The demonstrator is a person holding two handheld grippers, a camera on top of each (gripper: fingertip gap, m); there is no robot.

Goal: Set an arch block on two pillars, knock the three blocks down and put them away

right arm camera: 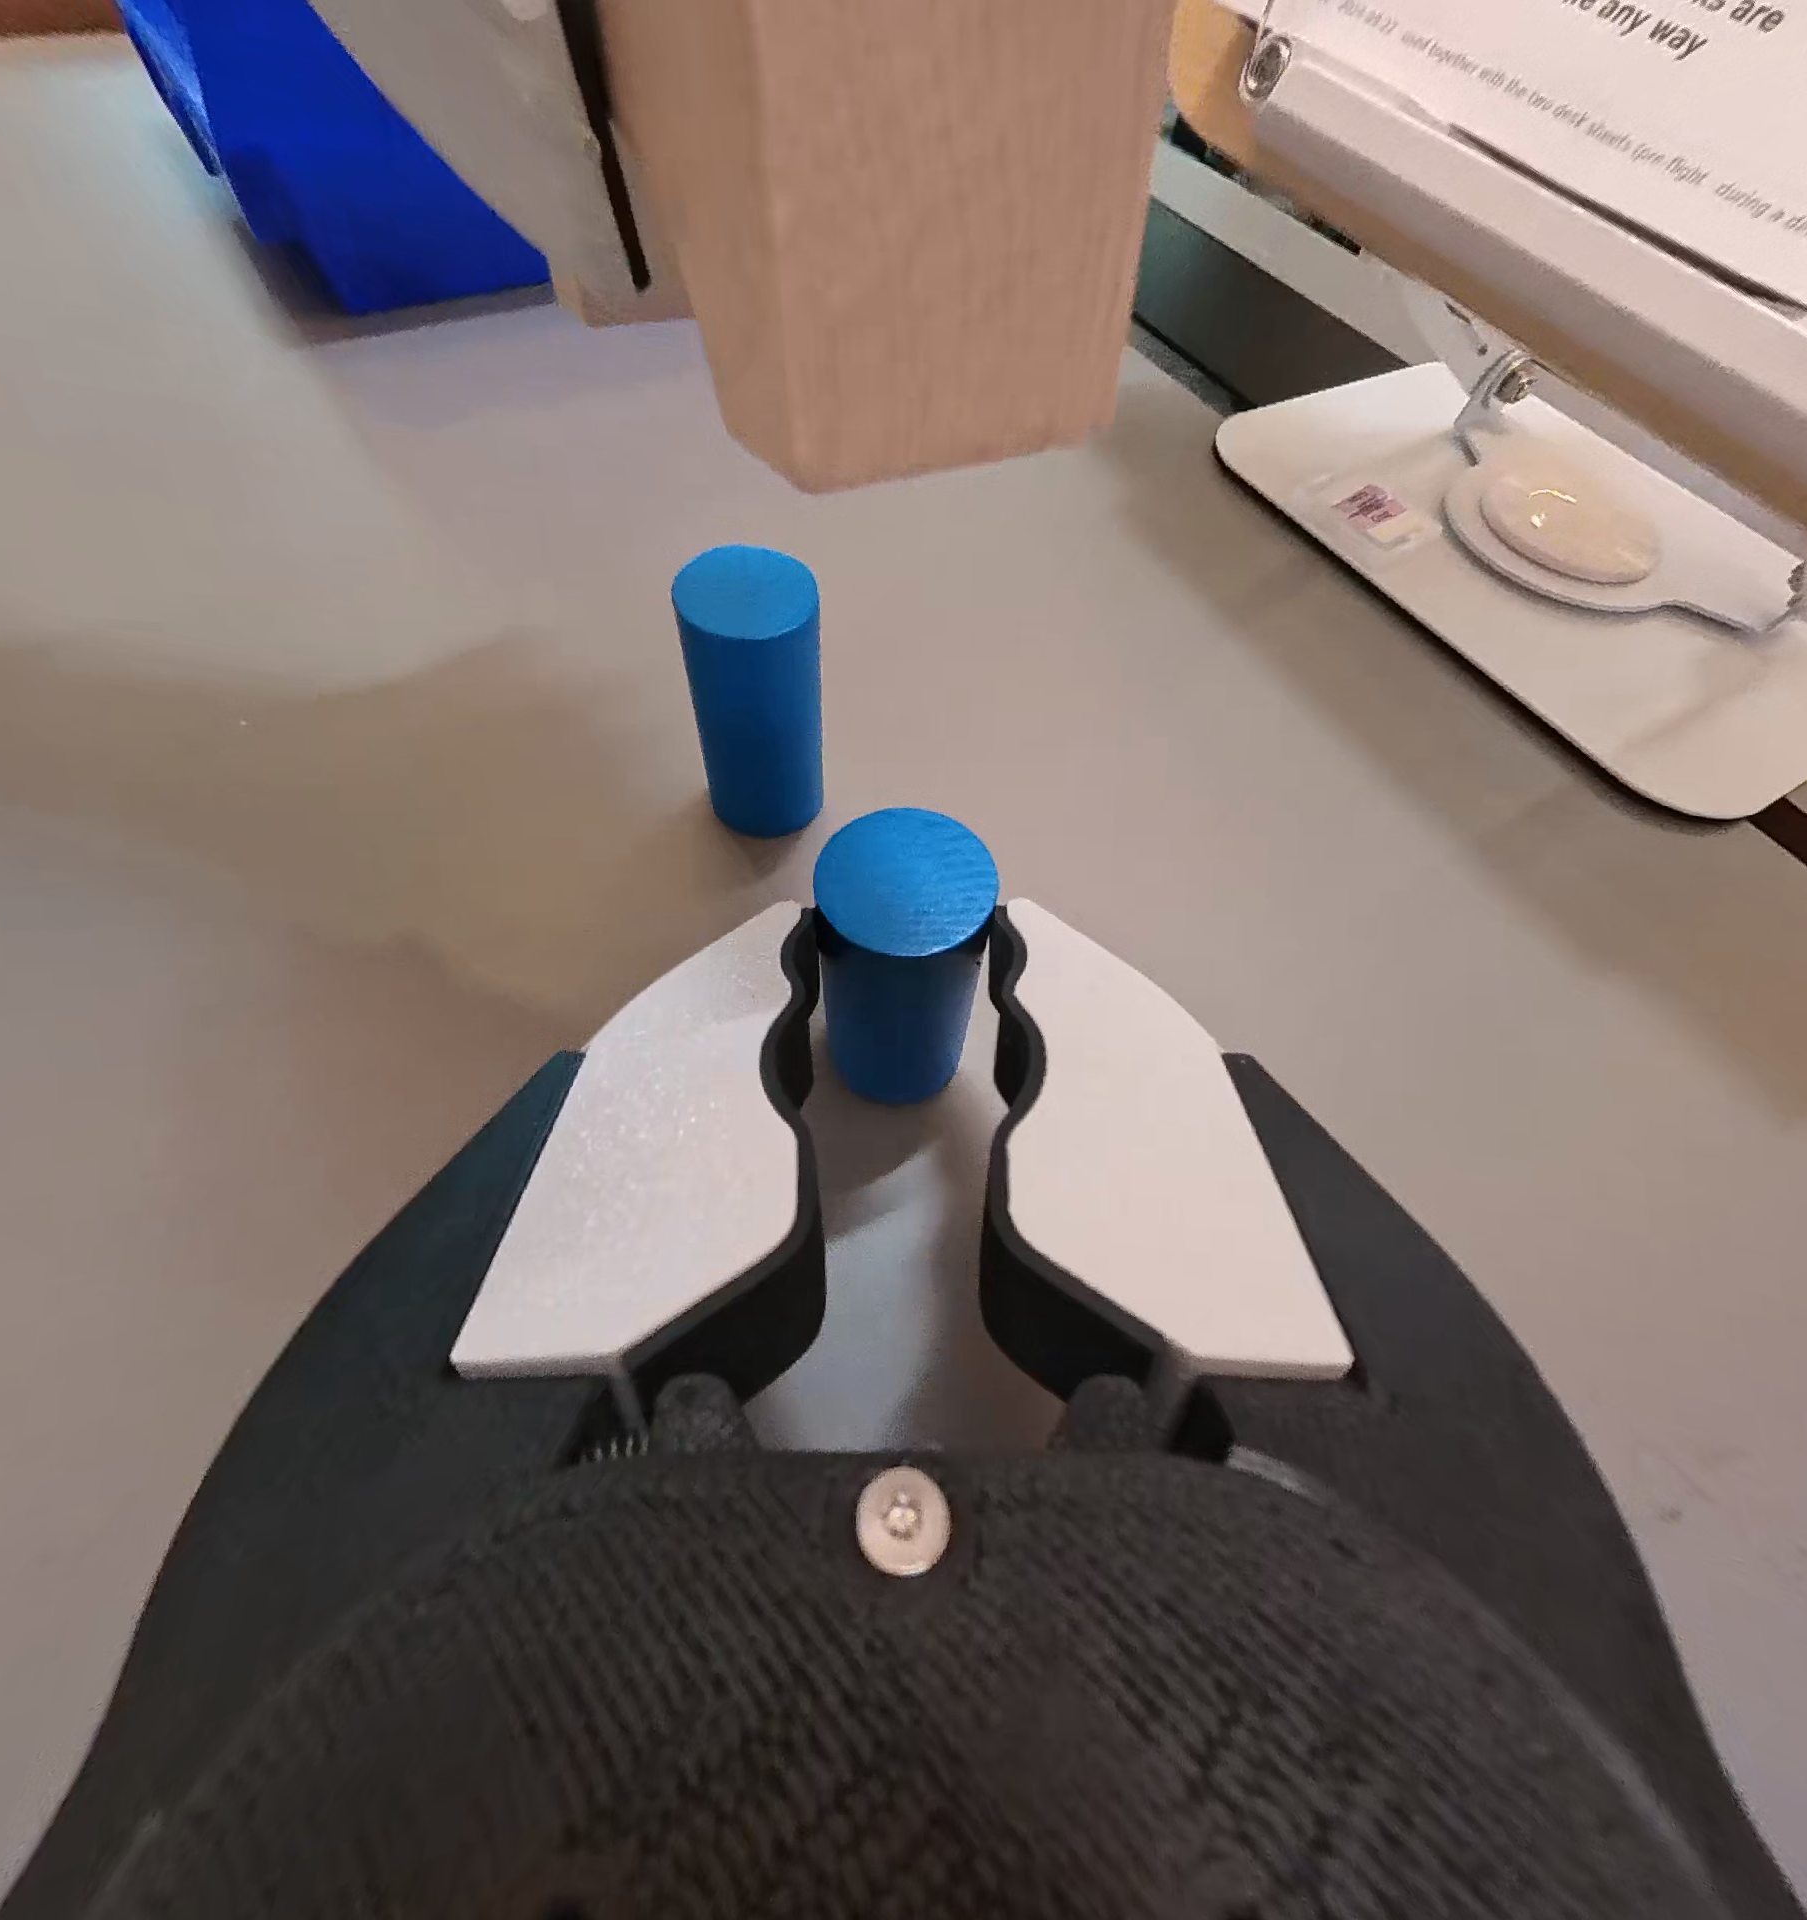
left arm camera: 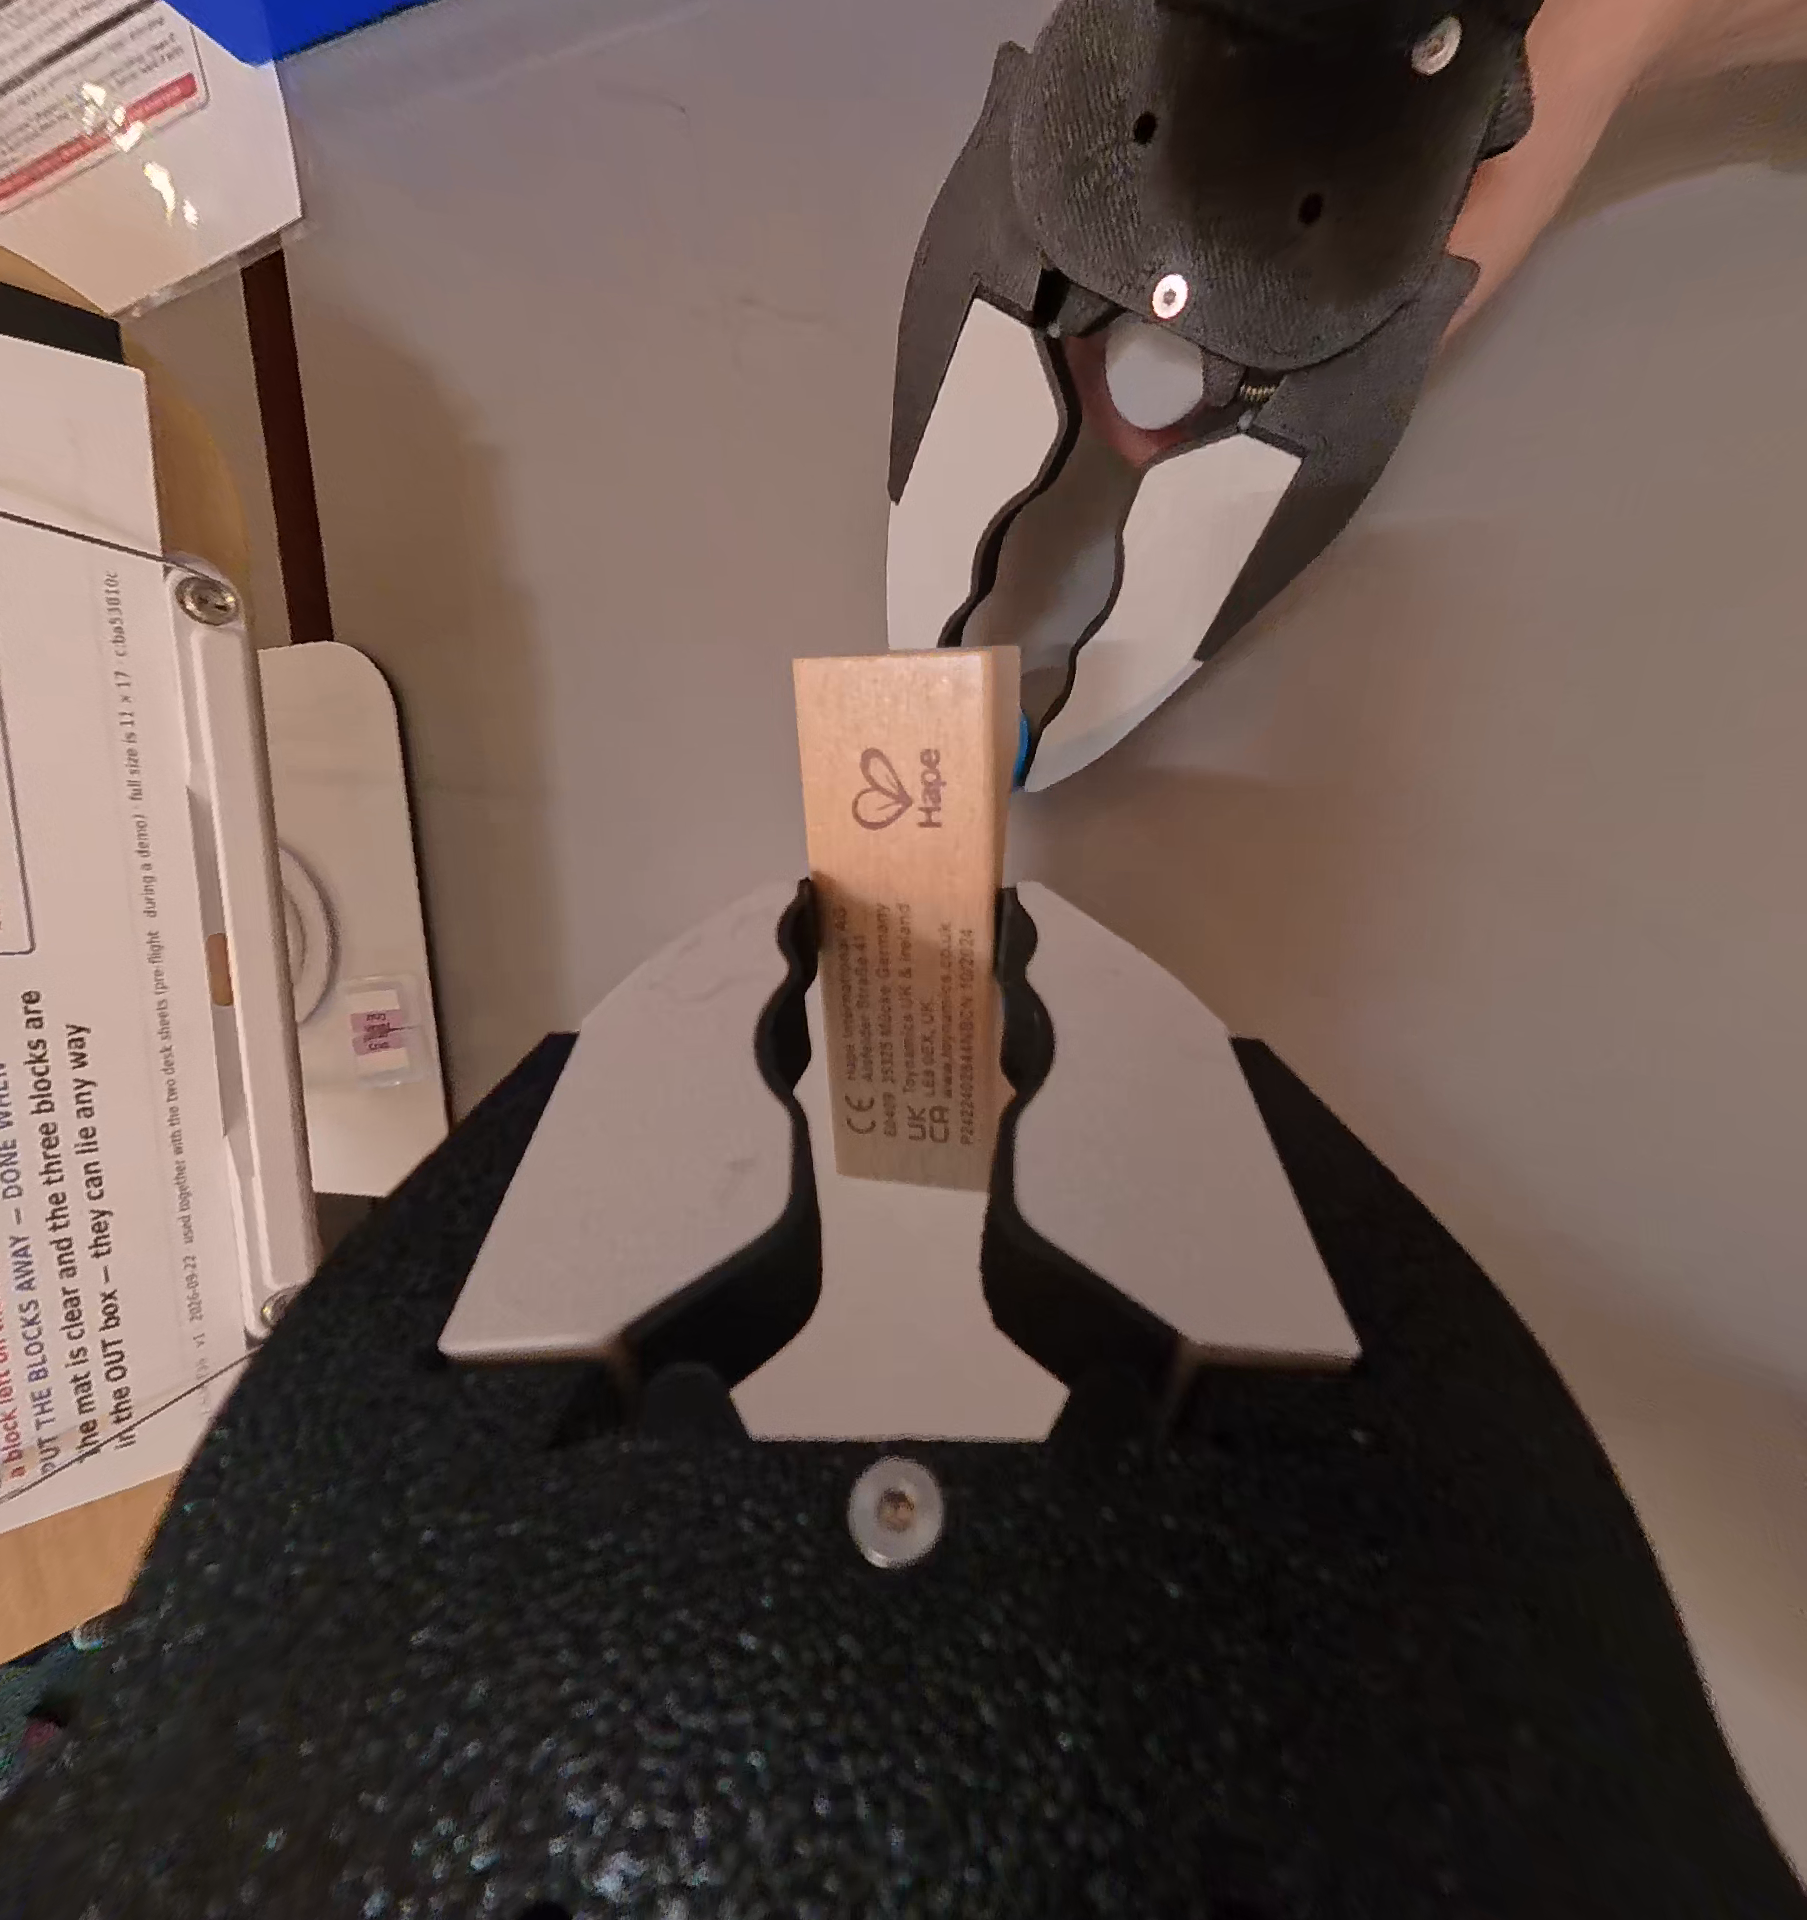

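The left gripper [left arm camera: 904,914] was clamped on a pale wooden plank block [left arm camera: 909,914], its black-lined fingers [left arm camera: 670,1122] pressed against both long sides of the block, which jutted forward past the fingertips with its printed face turned to the left wrist camera. Across the grey tabletop [left arm camera: 1450,1039], the right gripper [right arm camera: 901,920] had its fingertips on either side of a blue cylinder [right arm camera: 904,977] standing upright on the surface; the jaws appeared closed on its top, though whether the pads pressed it firmly was hard to judge from the right wrist view. A second blue cylinder [right arm camera: 748,691] stood upright just beyond the first, apart from it. The held plank hung above and behind both cylinders in the right wrist view, clear of the table. In the left wrist view only a sliver of blue showed past the plank's edge, at the right gripper's tips. A white stand [right arm camera: 1501,582] carrying a printed sheet [left arm camera: 47,935] sat at the table's side, and a blue bin [right arm camera: 338,187] lay farther back.
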